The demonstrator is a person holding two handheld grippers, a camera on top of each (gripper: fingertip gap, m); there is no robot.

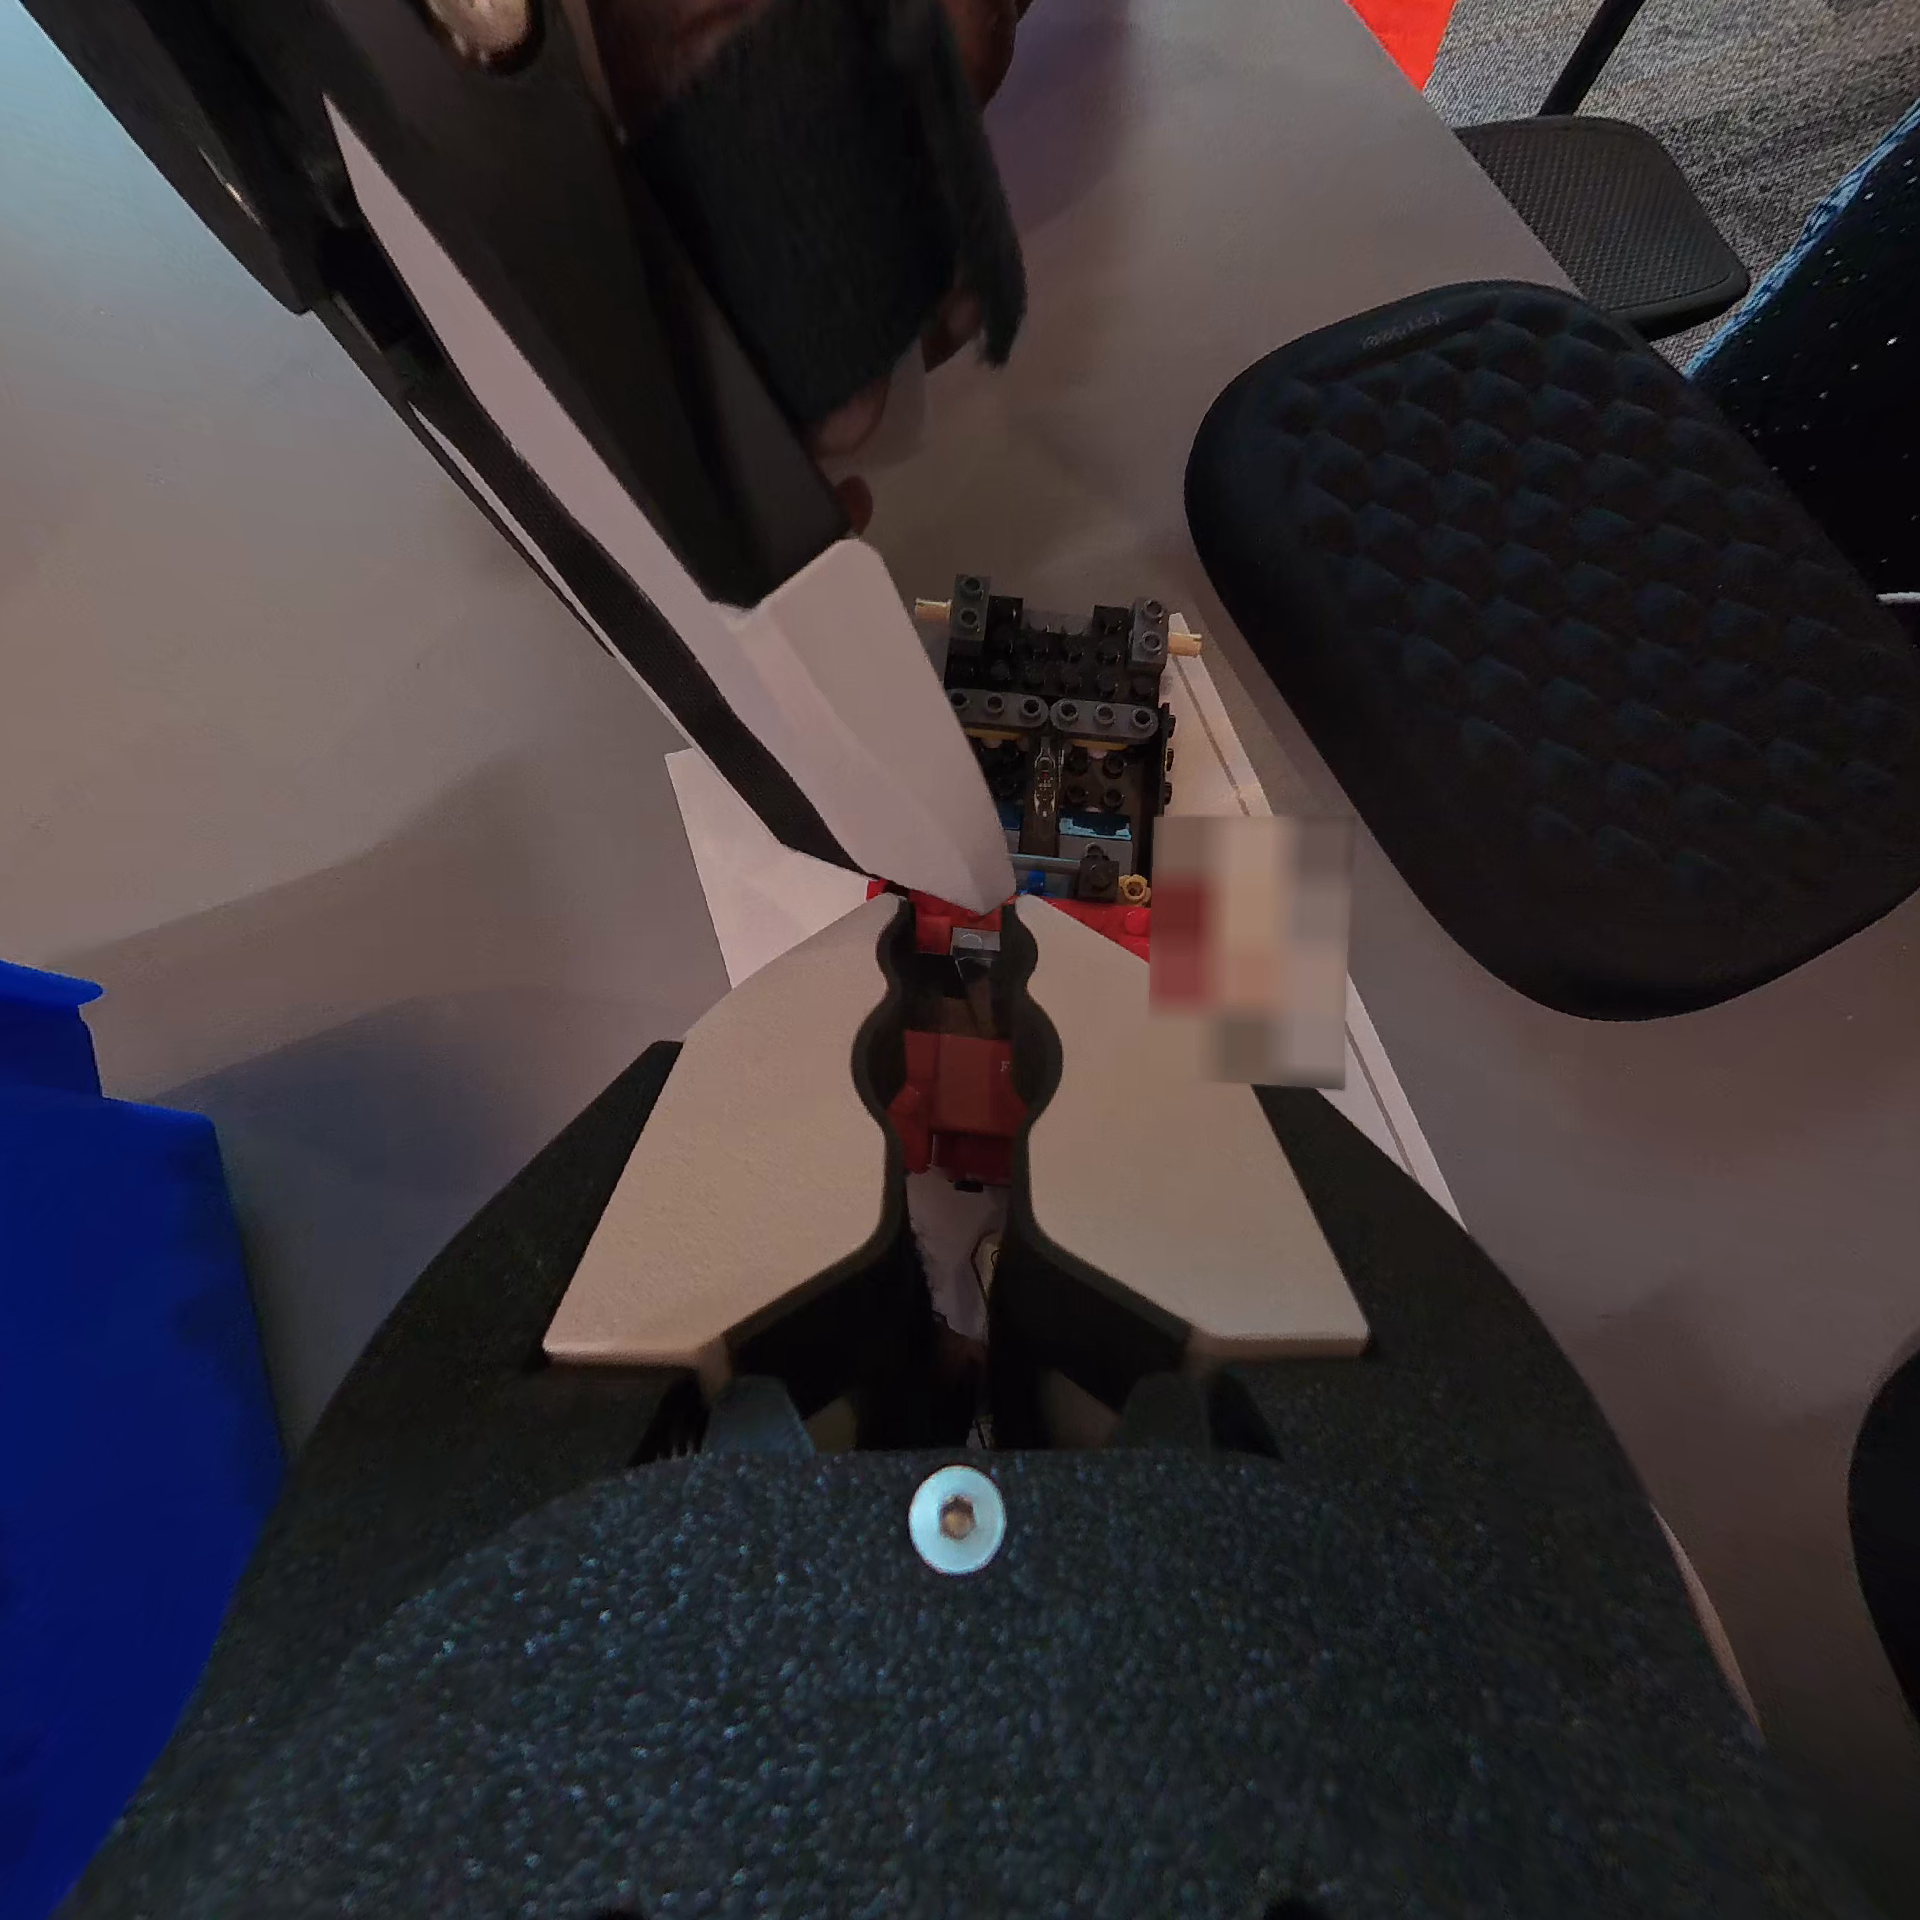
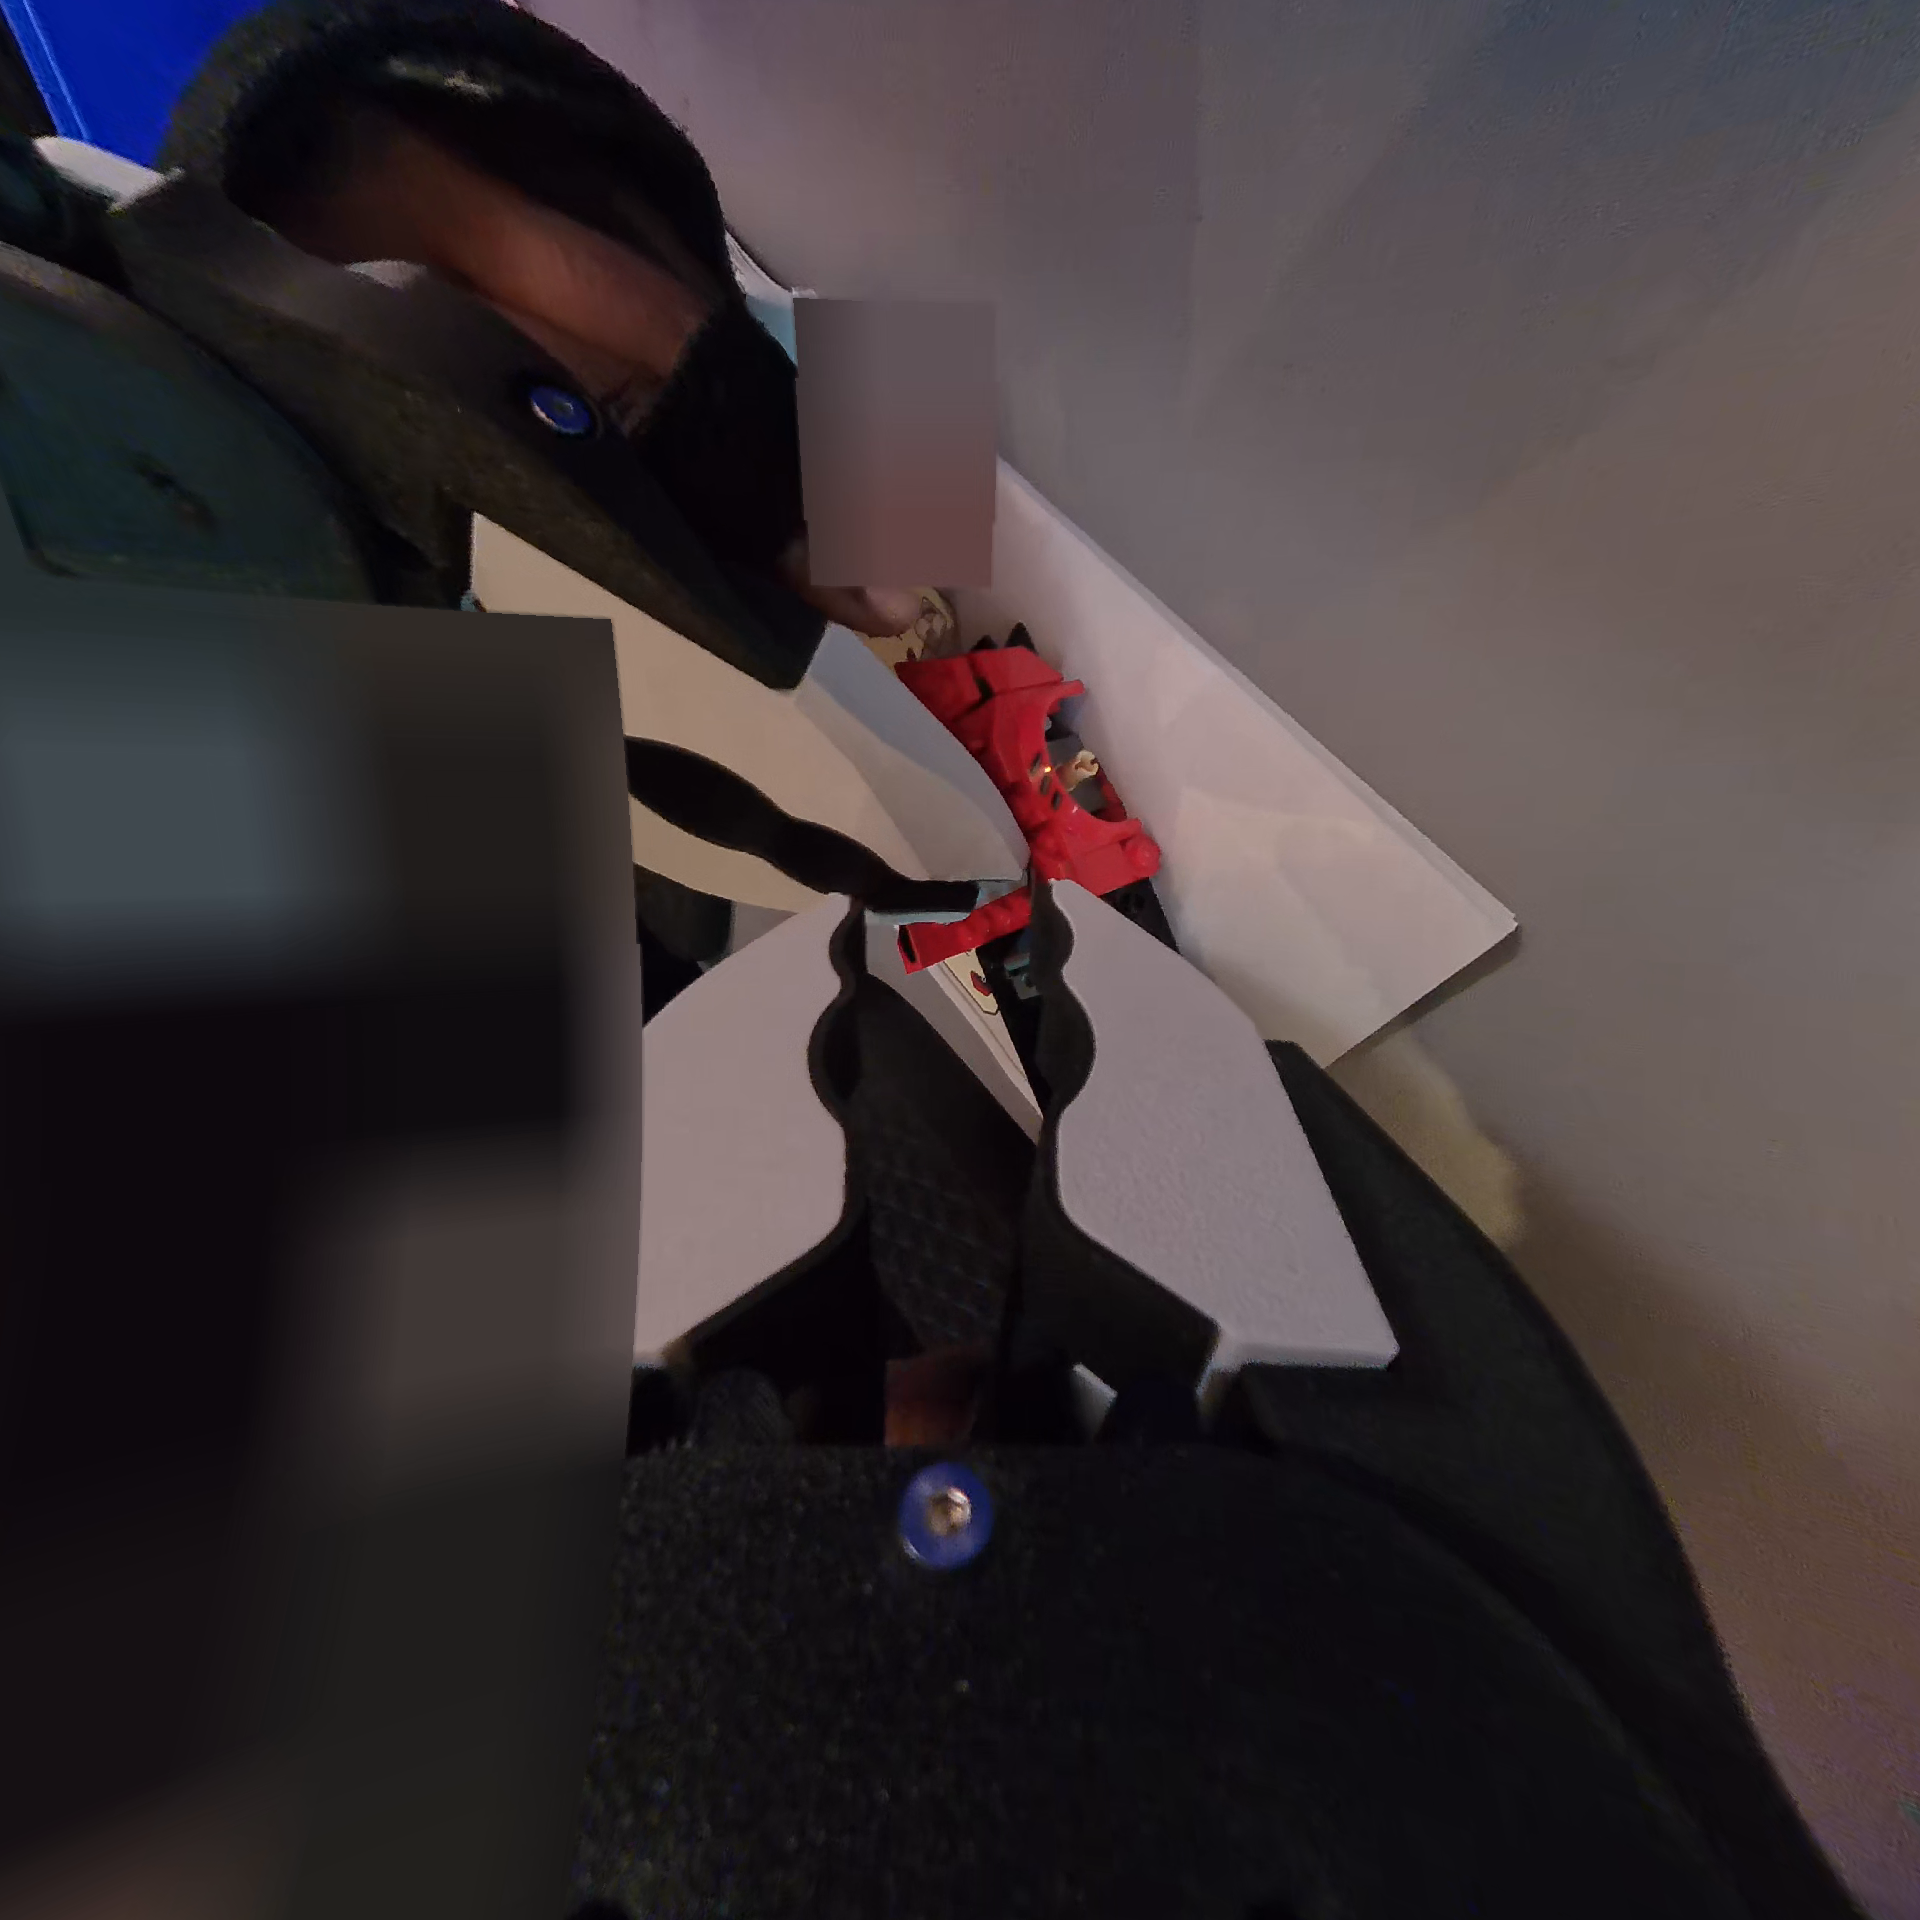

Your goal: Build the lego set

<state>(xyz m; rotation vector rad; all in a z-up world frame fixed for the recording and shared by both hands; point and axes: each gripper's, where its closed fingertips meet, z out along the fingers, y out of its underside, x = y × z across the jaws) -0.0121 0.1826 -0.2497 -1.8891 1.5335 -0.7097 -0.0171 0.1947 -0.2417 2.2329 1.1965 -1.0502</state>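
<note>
A lego car (image 1: 1060,717) with a black chassis and a red front lies on a white sheet (image 1: 769,883). My left gripper (image 1: 961,906) is shut on its red front end (image 1: 956,1081), which fills the gap between the fingers. My right gripper (image 1: 987,883) reaches in from the upper left, its tips together at the red front, right above the left tips. In the right wrist view, the right gripper (image 2: 951,902) has its jaws a narrow gap apart around a small grey piece (image 2: 992,888) against the red car body (image 2: 1023,769). The left gripper's fingers (image 2: 914,769) cover the rest.
A black padded chair seat (image 1: 1558,644) overhangs the table's right edge beside the car. A blue bin (image 1: 104,1351) stands at the left. The grey table (image 1: 260,675) lies bare to the left. A gloved hand (image 1: 831,260) holds the right gripper. Less than 4 cm separates the two grippers' tips.
</note>
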